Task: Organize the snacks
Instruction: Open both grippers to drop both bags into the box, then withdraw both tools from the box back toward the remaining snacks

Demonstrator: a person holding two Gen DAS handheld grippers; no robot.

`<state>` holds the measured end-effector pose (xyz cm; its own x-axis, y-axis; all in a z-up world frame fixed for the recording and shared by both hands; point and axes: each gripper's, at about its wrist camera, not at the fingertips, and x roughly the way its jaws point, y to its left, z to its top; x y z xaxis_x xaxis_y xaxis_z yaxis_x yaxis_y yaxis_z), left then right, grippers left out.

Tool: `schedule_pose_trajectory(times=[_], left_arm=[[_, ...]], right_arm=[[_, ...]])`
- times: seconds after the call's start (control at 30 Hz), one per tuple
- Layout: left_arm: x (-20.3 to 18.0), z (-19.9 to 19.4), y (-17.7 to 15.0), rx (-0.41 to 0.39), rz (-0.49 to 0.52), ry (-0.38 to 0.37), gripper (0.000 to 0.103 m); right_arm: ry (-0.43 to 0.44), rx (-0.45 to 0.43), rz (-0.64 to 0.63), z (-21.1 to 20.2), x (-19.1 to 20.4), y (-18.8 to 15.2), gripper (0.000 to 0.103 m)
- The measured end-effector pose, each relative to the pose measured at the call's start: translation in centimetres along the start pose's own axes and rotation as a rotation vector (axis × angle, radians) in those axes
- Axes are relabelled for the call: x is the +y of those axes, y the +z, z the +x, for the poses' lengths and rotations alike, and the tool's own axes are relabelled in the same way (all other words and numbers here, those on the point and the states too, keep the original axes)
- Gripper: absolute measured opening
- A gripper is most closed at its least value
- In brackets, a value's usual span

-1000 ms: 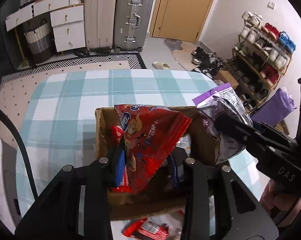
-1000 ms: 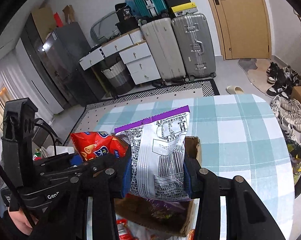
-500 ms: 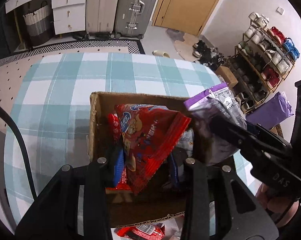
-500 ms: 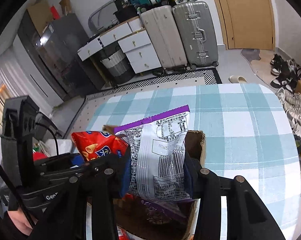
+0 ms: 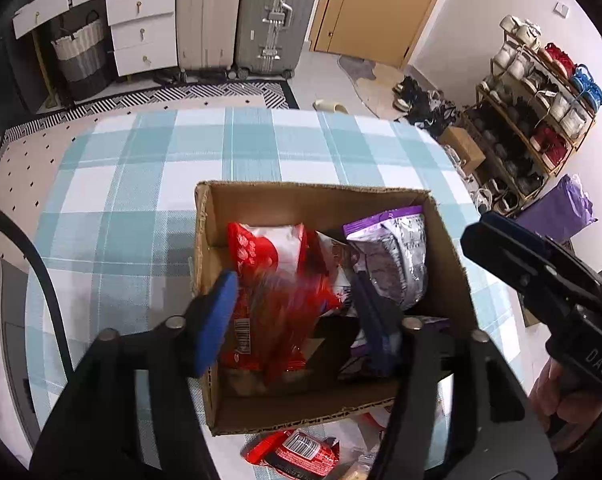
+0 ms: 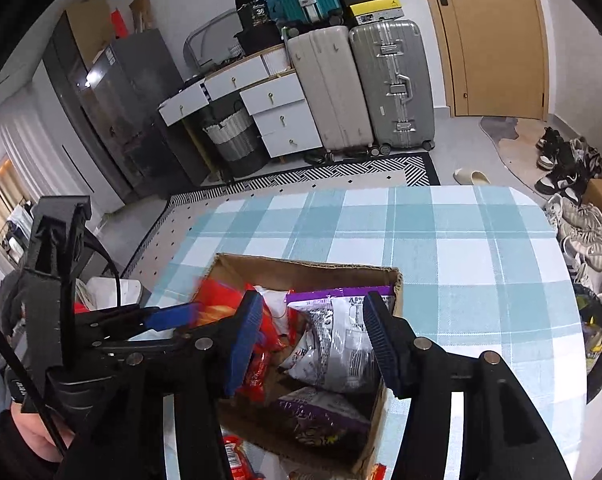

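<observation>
Both bags [image 5: 393, 256] dropped into box [image 5: 205, 240]; each gripper [image 6: 313, 340] opening.

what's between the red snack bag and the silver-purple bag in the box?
Left wrist view: between the red snack bag and silver-purple bag sits part of another packet, white and dark, type unclear.

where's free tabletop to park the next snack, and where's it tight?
Free: the checked tablecloth beyond the box toward the rug, plus the strips on either side of it. Tight: inside the box, red bags and silver bag piled under both opening grippers, and the near edge, where more snacks lie.
</observation>
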<state>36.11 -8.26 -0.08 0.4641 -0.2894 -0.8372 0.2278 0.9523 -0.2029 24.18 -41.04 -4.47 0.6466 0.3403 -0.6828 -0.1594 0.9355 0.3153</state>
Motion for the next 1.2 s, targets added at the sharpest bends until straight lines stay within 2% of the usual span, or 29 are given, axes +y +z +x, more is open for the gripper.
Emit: schedule_pose_trajectory(times=[0.03,0.3,0.43,0.53,0.67,0.87,0.97,1.1,1.2], left_arm=[[-0.1,-0.4,0.0,-0.007,0.0,0.01,0.069],[-0.9,-5.5,-1.8,-0.069,0.033,0.071,0.071],[-1.4,-9.4,-3.6,-0.141,0.051,0.11,0.082],[-2.2,-12.5,-5.5,-0.192,0.09,0.101,0.082],[-3.2,-15.8,-8.0,-0.228,0.169,0.148,0.082],[-3.1,-19.3,-12.3,-0.274,0.144,0.137,0.084],[-3.1,-20.5,-14.6,-0.297,0.163,0.121,0.084],[-2.9,-22.1,-18.3,-0.358,0.18,0.147,0.084],[-2.4,-23.0,-20.9,-0.39,0.157,0.13,0.084]], right_arm=[[-0.003,-0.003,-0.002,-0.3,0.0,0.0,0.054],[-0.025,-0.032,-0.003,-4.5,0.3,-0.9,0.055],[-0.021,-0.061,-0.001,-7.5,0.7,-2.0,0.065],[-0.017,-0.076,-0.003,-9.8,1.2,-3.1,0.066],[-0.007,-0.093,-0.016,-13.1,2.1,-5.1,0.071],[0.001,-0.144,-0.058,-17.1,4.0,-8.2,0.08],[0.013,-0.16,-0.071,-18.7,4.8,-9.8,0.083],[0.047,-0.205,-0.066,-20.9,5.7,-12.3,0.086],[0.047,-0.238,-0.078,-22.0,6.2,-14.5,0.091]])
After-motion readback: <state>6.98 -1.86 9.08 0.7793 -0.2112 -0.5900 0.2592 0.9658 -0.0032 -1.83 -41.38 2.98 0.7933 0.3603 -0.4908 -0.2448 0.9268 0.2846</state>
